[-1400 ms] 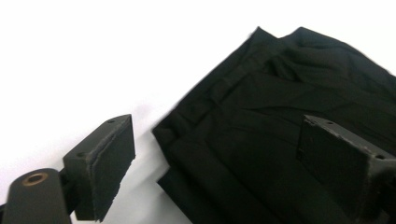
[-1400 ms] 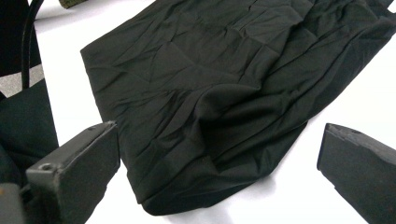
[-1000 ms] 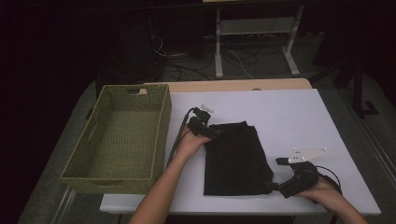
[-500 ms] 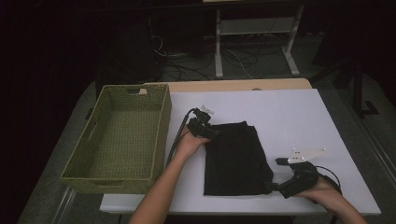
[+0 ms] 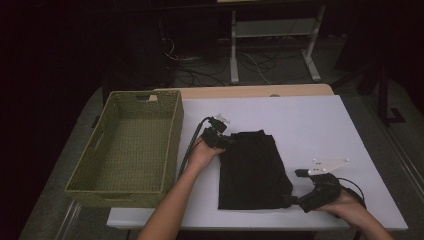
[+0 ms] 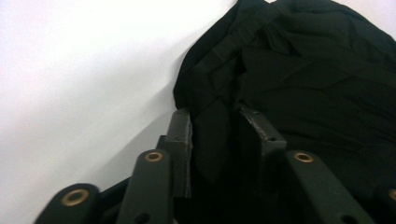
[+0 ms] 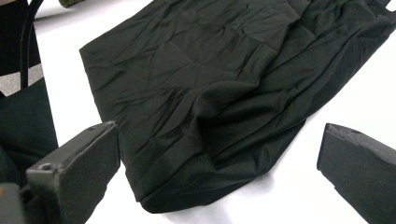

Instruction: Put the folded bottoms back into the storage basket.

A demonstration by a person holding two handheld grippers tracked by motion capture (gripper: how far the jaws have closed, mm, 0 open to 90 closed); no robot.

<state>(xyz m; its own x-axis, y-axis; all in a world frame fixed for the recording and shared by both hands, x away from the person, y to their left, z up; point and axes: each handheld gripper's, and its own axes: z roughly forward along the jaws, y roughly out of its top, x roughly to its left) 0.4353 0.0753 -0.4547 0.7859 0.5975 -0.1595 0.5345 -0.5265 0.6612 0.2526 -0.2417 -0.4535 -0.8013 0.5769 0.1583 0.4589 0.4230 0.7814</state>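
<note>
A folded black cloth (image 5: 252, 170) lies flat on the white table (image 5: 310, 125). My left gripper (image 5: 222, 140) is at its far left corner. In the left gripper view, the left gripper (image 6: 215, 135) has a fold of the black cloth (image 6: 303, 70) pinched between its pads; the jaws have just been closing on it. My right gripper (image 5: 296, 201) is at the near right corner, low on the table. In the right gripper view, the right gripper (image 7: 219, 172) stands wide open, with the corner of the black cloth (image 7: 201, 93) lying loose between the jaws.
A green woven basket (image 5: 172, 135) stands at the table's left side, close to my left forearm (image 5: 170, 210). The left gripper's cable (image 5: 192, 137) runs along the basket's right wall. Bare white table lies beyond and right of the cloth. A metal stand (image 5: 272, 35) is on the floor behind.
Both hands and the cloth stay where they were. In the high view the left gripper's jaws sit a little tighter at the cloth's corner.
</note>
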